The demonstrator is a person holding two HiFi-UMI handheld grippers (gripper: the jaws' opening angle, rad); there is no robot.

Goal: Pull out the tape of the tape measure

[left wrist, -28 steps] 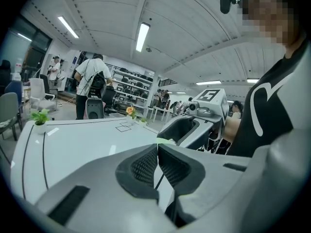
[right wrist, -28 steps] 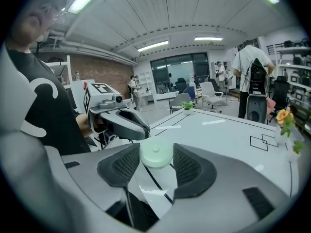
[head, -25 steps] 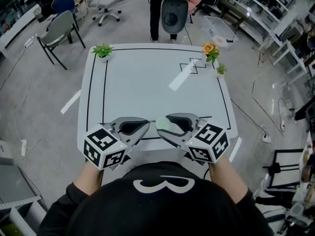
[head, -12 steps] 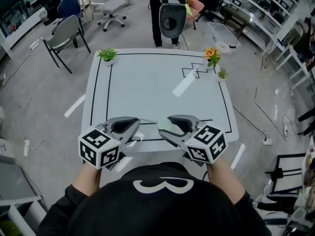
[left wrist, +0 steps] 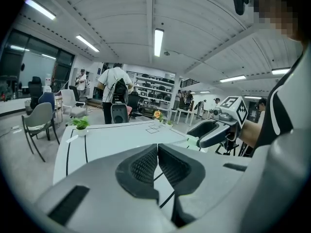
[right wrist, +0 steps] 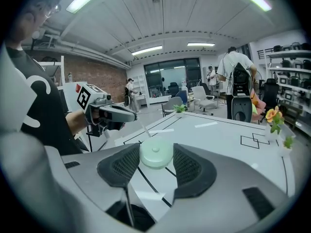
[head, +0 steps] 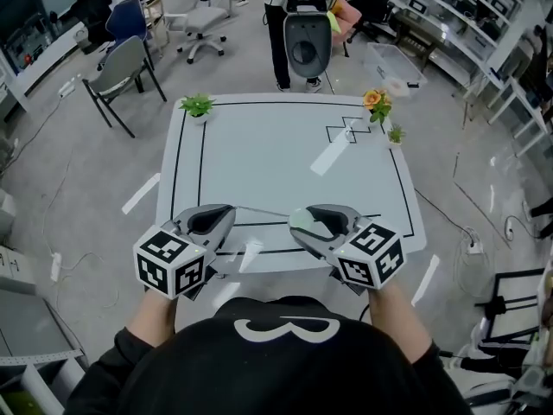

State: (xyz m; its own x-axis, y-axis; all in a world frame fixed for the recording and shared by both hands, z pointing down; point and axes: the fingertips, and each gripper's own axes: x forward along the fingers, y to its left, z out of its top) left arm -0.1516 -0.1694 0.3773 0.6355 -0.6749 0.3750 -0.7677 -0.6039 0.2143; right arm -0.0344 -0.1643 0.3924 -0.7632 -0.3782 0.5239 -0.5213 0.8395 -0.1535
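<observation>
tape (head: 259,212) — hair-thin, print unreadable | end hidden inside left tongs (left wrist: 157,149)

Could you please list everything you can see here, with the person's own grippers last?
table: one, white with black lines, centre.
potted plants: two, green, far-left corner and right edge.
flower: one, orange, far-right corner.
tape measure: one, pale green, round, between the right gripper's jaws.
tape: one, thin pale strip, stretched between the grippers.
chairs: two, grey and white, floor at far left.
bin: one, clear, floor at far right.
bystander: one, standing beyond the table.
left gripper: grey, shut on the tape.
right gripper: grey, shut on the tape measure.
</observation>
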